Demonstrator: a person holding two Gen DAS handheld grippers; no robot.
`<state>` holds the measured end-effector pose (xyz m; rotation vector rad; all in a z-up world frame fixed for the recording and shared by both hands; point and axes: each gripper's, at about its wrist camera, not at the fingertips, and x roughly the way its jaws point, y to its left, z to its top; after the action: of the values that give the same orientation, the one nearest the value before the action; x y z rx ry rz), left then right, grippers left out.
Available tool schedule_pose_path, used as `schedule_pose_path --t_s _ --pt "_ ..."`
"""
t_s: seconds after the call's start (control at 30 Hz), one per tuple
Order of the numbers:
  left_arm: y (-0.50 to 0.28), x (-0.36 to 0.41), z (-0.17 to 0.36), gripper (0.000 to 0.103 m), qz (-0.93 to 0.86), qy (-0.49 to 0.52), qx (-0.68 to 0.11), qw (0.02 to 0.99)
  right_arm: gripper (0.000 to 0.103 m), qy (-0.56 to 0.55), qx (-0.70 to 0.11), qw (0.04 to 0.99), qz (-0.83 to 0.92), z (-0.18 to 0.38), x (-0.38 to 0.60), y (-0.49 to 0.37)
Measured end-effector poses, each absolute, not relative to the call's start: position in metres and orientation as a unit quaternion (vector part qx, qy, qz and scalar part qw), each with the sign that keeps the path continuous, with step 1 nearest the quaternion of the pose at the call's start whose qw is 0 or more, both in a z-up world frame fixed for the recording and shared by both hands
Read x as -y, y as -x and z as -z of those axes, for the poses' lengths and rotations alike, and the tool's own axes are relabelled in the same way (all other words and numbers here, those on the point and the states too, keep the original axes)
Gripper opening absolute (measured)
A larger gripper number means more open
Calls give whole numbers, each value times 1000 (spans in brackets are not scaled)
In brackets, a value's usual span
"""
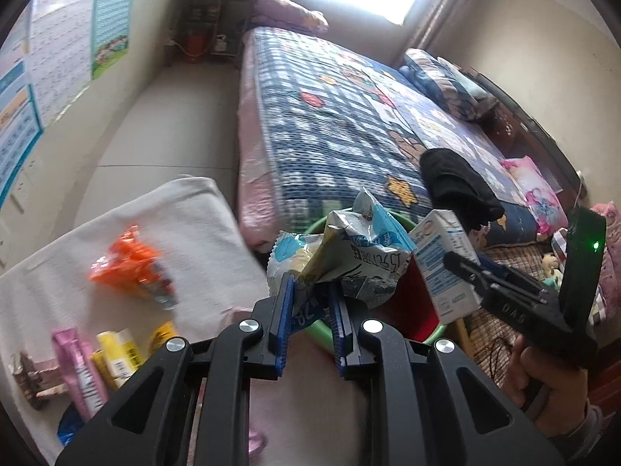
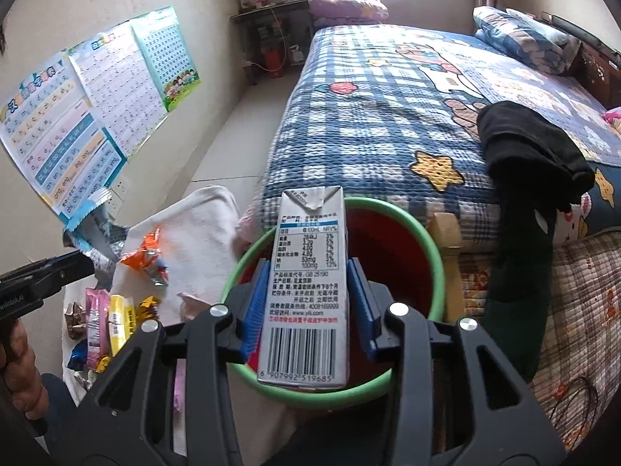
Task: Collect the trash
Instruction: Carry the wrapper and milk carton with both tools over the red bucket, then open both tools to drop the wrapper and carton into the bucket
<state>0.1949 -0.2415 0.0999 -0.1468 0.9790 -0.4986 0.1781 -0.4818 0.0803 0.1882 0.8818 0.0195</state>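
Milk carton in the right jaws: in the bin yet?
Not yet. The milk carton stands upright, clamped in the right gripper above the green-rimmed bin.

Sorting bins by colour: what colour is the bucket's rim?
Green rim, red inside; clearest in the right wrist view.

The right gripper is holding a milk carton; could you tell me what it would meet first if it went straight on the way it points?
Probably the bin: the right gripper, shut on the milk carton, points over its green rim into the red interior, though depth is unclear.
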Motion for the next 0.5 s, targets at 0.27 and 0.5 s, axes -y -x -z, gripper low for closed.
schedule_pose_path --t_s 0.27,0.5 --pt "-218 294 -89 18 260 70 -491 828 39 -96 -437 894 1 -66 502 -188" --pt "-228 307 -81 44 260 89 -510 815 65 -108 -440 892 8 -58 509 -187"
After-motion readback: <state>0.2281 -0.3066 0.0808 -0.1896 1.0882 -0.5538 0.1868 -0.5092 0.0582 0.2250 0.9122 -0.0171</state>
